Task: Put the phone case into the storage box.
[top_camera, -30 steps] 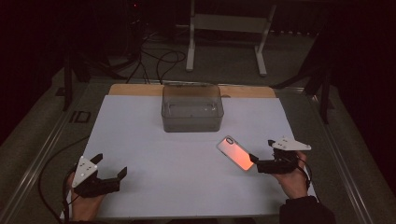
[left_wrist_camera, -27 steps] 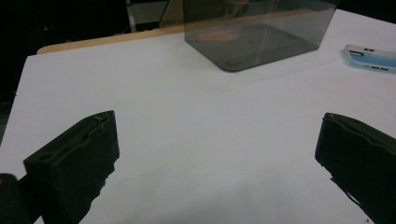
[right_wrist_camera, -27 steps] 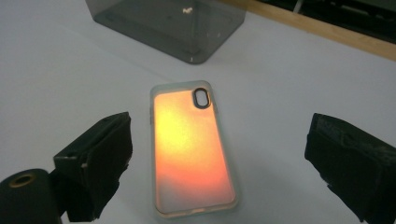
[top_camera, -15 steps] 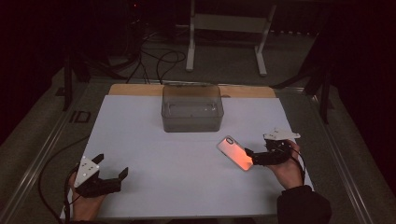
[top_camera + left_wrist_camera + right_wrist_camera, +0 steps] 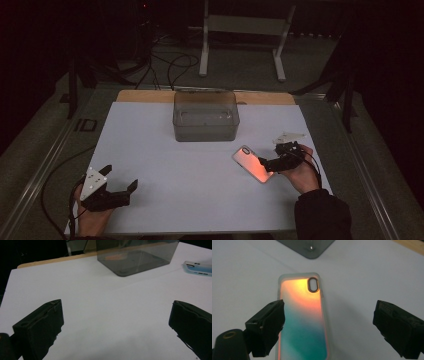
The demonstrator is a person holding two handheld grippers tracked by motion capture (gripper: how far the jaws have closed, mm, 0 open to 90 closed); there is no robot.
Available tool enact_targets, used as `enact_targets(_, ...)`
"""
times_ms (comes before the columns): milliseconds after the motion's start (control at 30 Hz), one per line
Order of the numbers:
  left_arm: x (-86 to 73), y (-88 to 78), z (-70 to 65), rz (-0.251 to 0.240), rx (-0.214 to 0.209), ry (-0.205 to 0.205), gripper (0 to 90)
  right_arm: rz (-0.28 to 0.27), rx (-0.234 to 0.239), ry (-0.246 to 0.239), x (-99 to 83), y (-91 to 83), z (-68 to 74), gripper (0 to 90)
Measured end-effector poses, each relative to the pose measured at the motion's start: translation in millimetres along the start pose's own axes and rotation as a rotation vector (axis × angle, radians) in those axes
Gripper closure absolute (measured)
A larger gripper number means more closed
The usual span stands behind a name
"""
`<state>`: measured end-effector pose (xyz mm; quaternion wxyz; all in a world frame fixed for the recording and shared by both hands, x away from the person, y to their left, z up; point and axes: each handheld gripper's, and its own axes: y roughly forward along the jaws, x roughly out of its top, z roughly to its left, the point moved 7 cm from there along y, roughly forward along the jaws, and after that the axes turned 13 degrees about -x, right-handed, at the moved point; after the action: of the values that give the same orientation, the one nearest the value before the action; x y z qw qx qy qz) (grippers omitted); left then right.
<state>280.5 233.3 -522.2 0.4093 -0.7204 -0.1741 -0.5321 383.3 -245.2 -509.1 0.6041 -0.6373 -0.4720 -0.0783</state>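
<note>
Your right gripper (image 5: 329, 322) has its jaws spread wide over the near end of the phone case (image 5: 303, 320), holding nothing. The case lies flat on the white table (image 5: 165, 145), camera cutout pointing toward the smoky plastic box (image 5: 205, 116). Your left gripper (image 5: 115, 322) sits wide apart too, near the front left edge.

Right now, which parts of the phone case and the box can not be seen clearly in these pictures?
- phone case: near end cut off by the bottom edge, right gripper view; the right hand-held gripper covers one edge.
- phone case, left gripper view: cut by the right edge.
- smoky plastic box: contents unclear, high view, dim and small.
</note>
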Motion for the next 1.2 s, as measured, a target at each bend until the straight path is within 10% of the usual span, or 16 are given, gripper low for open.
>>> enact_targets(633, 0.1, 0.2, -0.4, 0.002, -0.002, 0.004, 0.5, 0.148, 0.028, -0.078, -9.0, 27.5, 7.3, 25.8)
enact_targets(1200, -0.9, 1.3, -0.6, 0.011, -0.002, 0.005, 0.5, 0.293, 0.110, -0.056, -24.2, 42.1, 3.9, 75.0)
